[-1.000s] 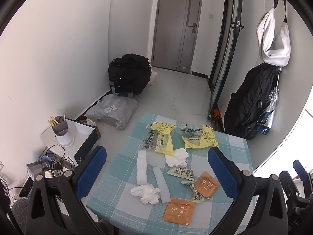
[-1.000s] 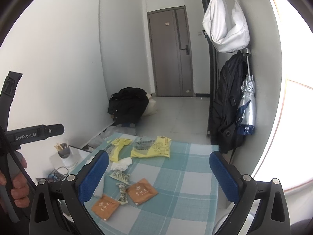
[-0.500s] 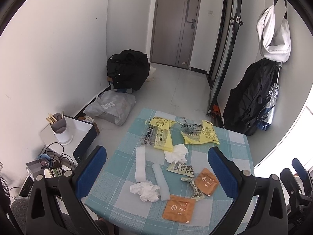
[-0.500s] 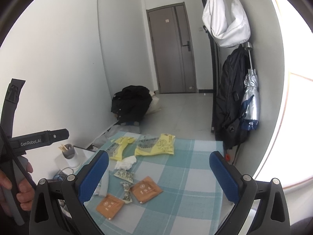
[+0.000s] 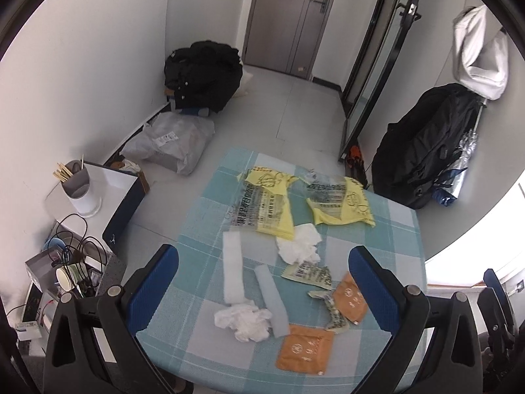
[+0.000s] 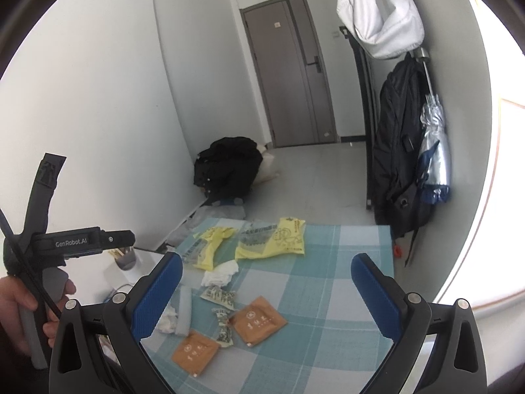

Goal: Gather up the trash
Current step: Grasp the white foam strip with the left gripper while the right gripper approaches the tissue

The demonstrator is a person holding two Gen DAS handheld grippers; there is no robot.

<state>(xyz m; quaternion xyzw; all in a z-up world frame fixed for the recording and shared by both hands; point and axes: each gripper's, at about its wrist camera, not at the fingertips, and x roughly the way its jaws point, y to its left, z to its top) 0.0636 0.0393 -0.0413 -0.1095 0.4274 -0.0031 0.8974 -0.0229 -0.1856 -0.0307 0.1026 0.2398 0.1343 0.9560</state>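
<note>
left tongs now closer over desk, apart, empty | right tongs apart, empty | trash: tissue wad, orange sachets lie on desk | approach, nothing collected

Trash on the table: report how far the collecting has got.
Nothing looks collected yet. Both the left gripper and right gripper hang open and empty above the table. Left to pick up: two yellow bags, two crumpled tissues, two orange packets, white strips and printed wrappers.
</note>
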